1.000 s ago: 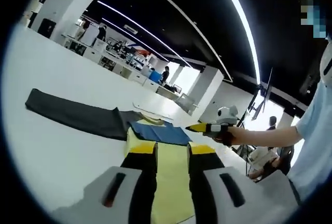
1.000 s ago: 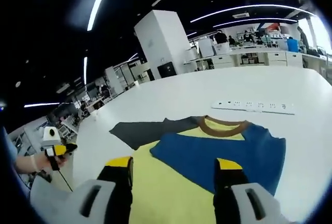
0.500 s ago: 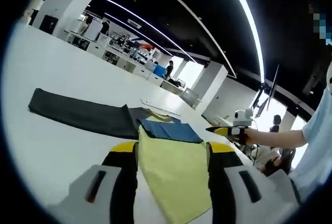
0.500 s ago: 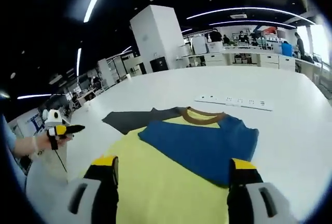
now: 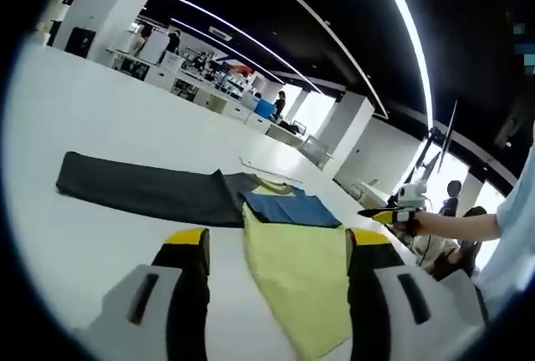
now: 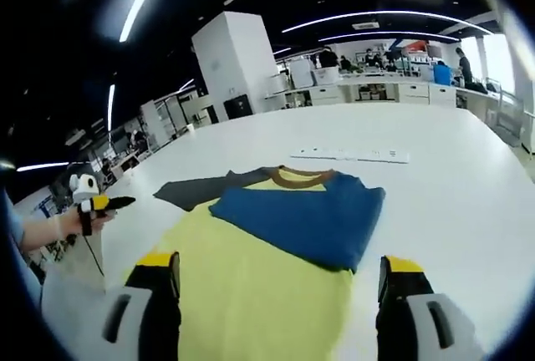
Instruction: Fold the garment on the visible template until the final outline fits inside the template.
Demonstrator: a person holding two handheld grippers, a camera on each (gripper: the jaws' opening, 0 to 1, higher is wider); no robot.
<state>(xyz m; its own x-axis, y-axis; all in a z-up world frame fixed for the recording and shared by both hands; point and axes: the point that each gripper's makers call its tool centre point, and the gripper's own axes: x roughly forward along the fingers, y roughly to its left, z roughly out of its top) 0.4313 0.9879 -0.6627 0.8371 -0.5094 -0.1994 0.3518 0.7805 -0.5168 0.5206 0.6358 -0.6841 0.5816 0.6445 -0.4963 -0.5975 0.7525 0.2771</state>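
Note:
A garment lies flat on the white table. It has a yellow body, a blue sleeve folded across the chest, a brown collar and a dark grey sleeve stretched out to the left. My left gripper is open above the near yellow hem and holds nothing. In the right gripper view the yellow body, blue sleeve, collar and grey sleeve all show. My right gripper stands wide open over the yellow part. A hand holds each gripper off the table's side: the right gripper and the left gripper.
A white power strip lies on the table just beyond the collar. Bare white tabletop stretches around the garment. Desks, a white pillar and people stand far behind in the open office.
The left jaws, close together around the yellow fabric a second ago, have spread wide. The right jaws have widened too. Both views have drawn back from the garment.

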